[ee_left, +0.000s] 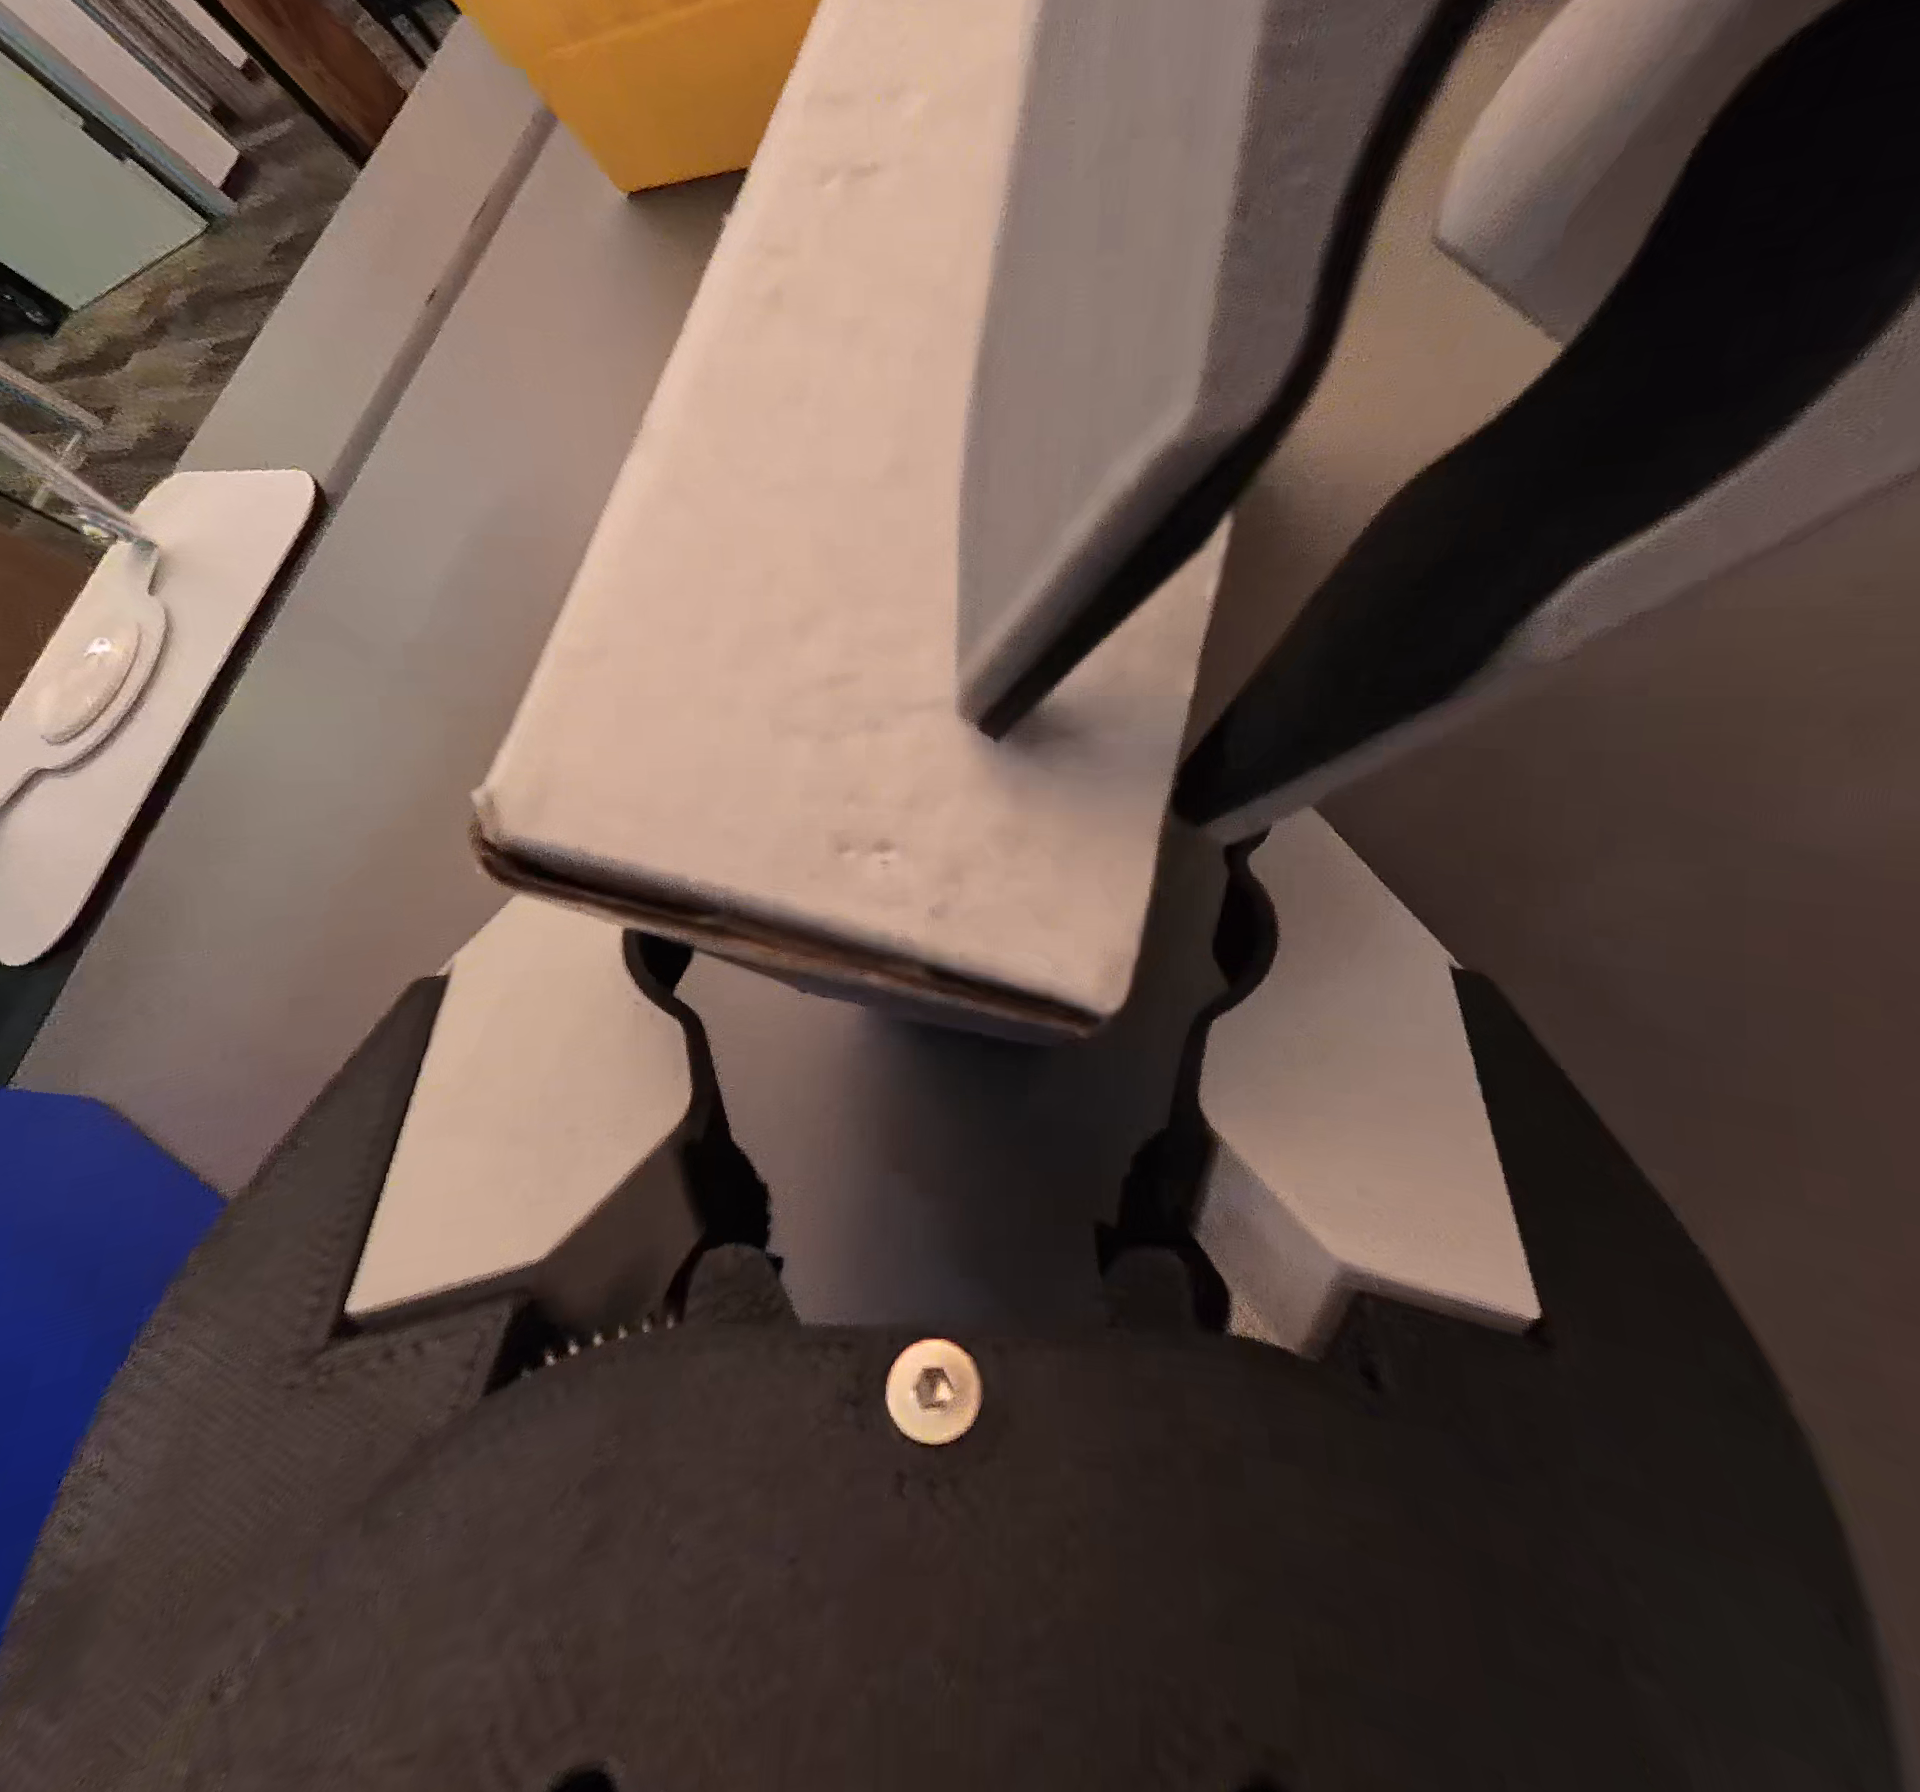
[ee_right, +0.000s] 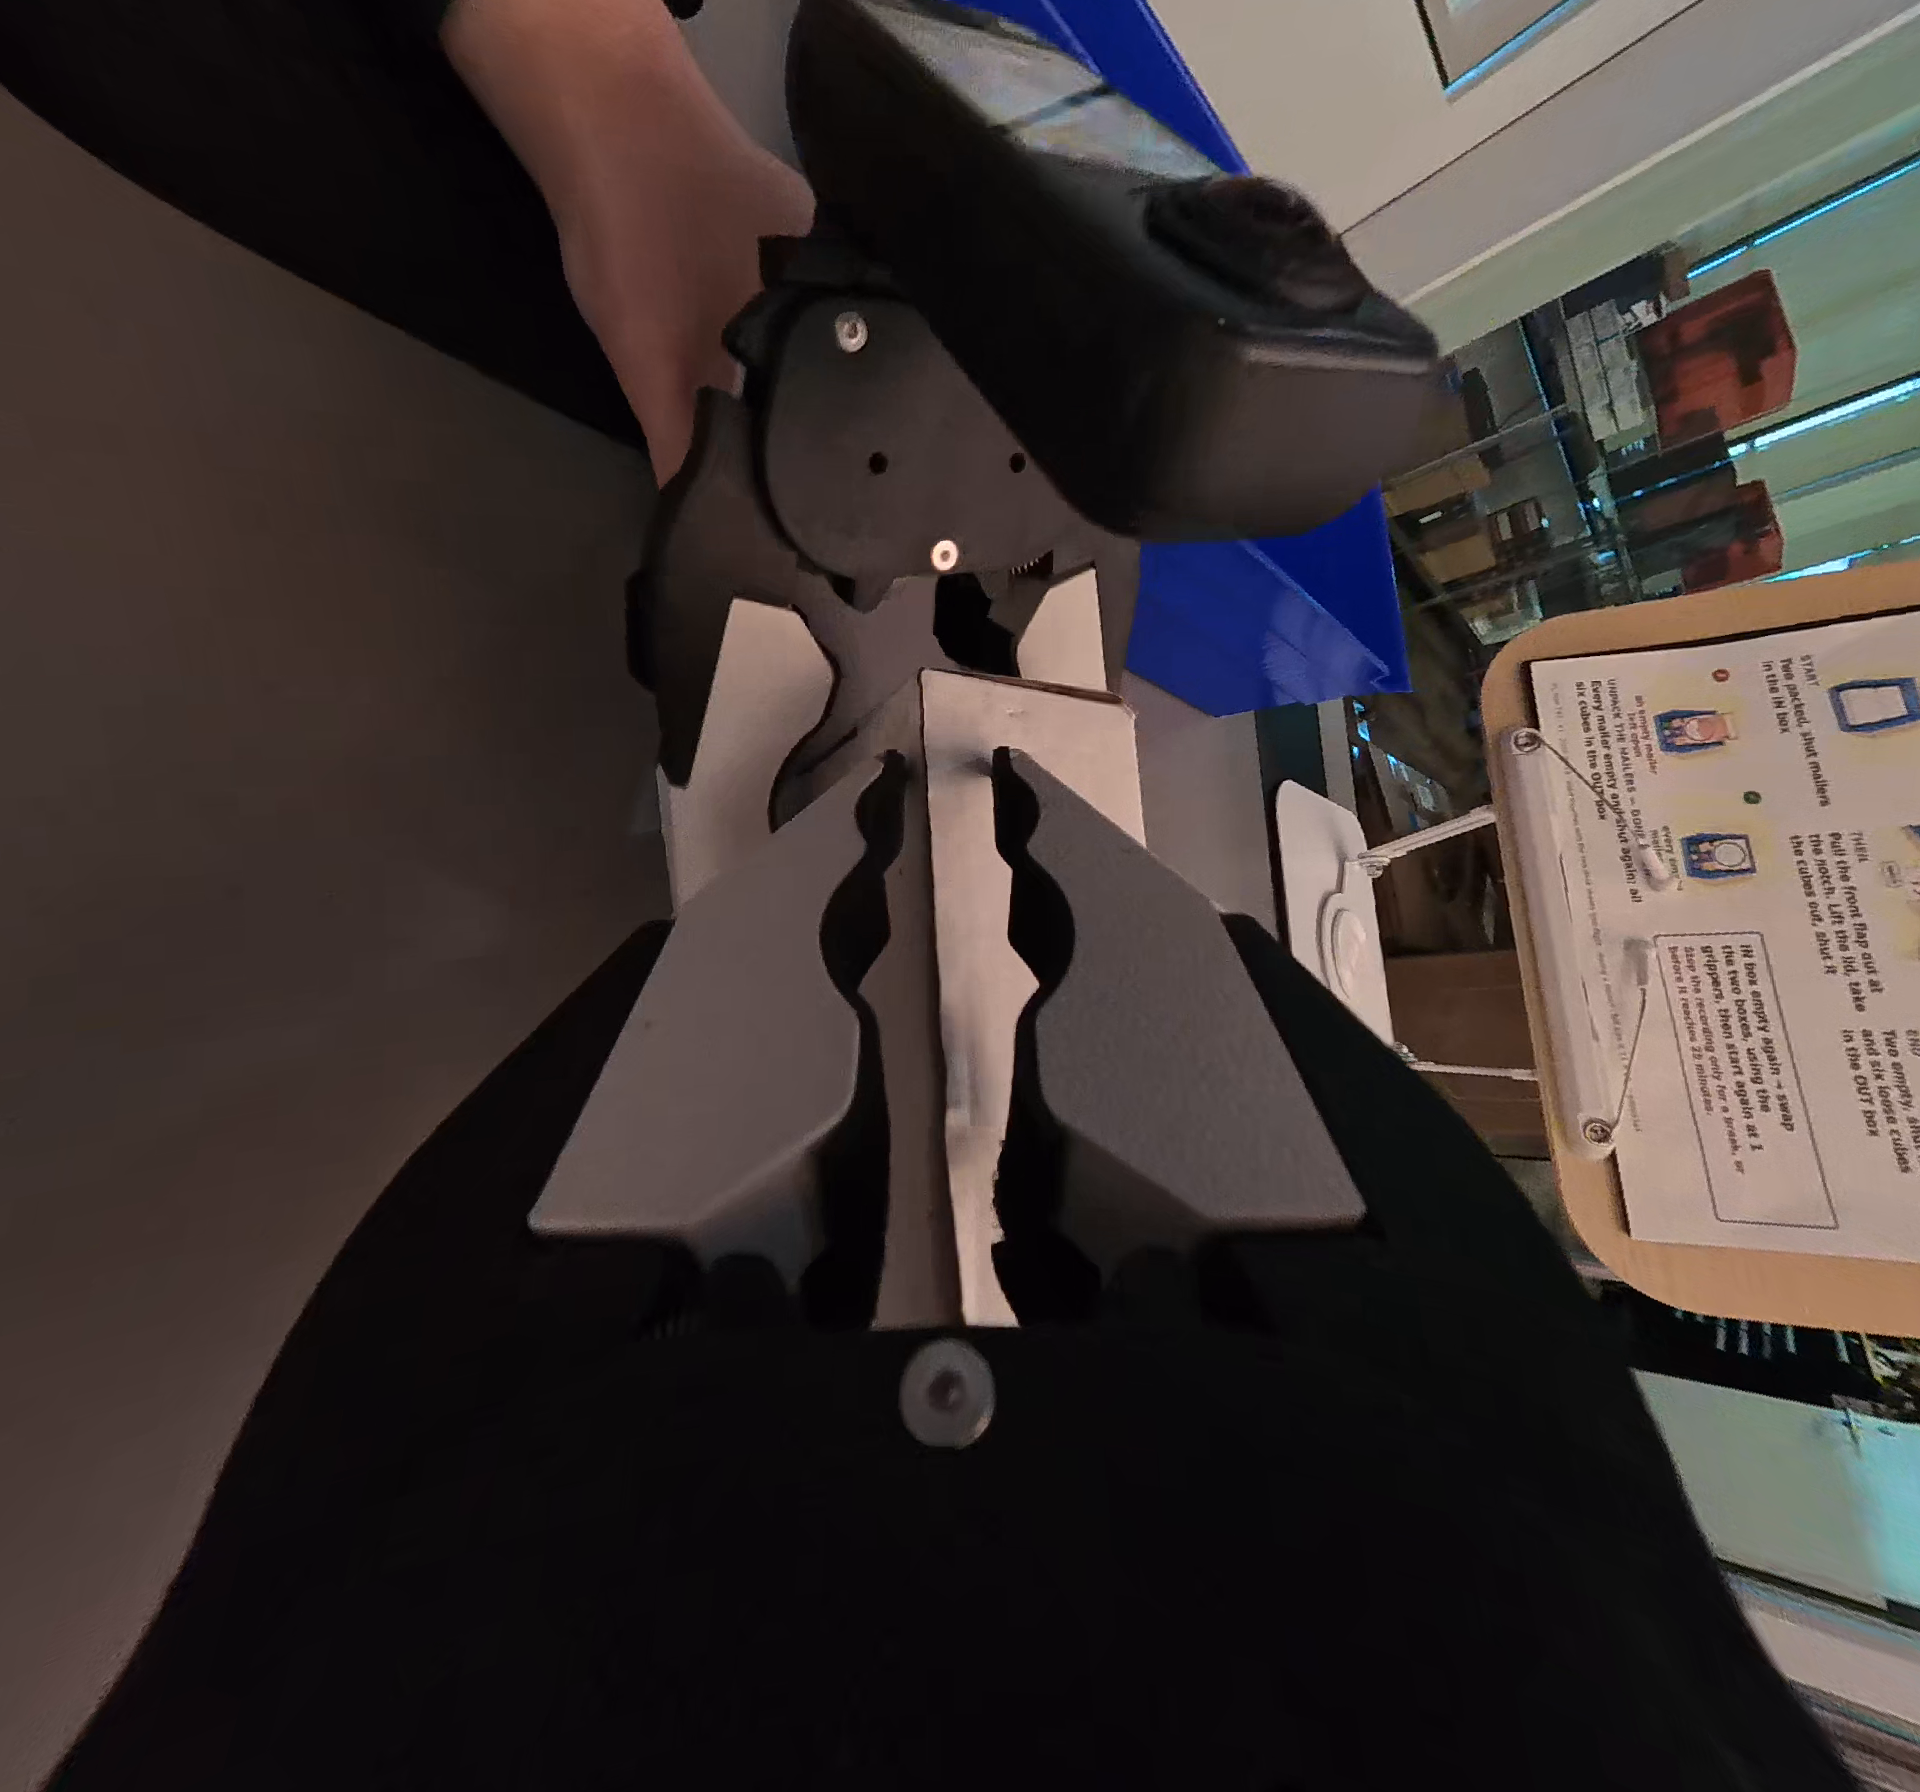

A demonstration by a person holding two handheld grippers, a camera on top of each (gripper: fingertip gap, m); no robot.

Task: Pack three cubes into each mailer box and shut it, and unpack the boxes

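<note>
White mailer box (ee_left: 831, 537), yellow bin (ee_left: 644, 17), blue bin (ee_right: 1247, 599) (grey table (ee_left: 343, 495)).

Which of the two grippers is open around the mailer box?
The left gripper: its jaws stand wide apart around the white mailer box, whereas the right gripper pinches the box.

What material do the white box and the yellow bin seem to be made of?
The white box looks like corrugated cardboard with a matte white face: brown layered edges show at its near end, and small dents mark the surface. The yellow bin looks like smooth plastic or coated board; the blur leaves it open.
</note>
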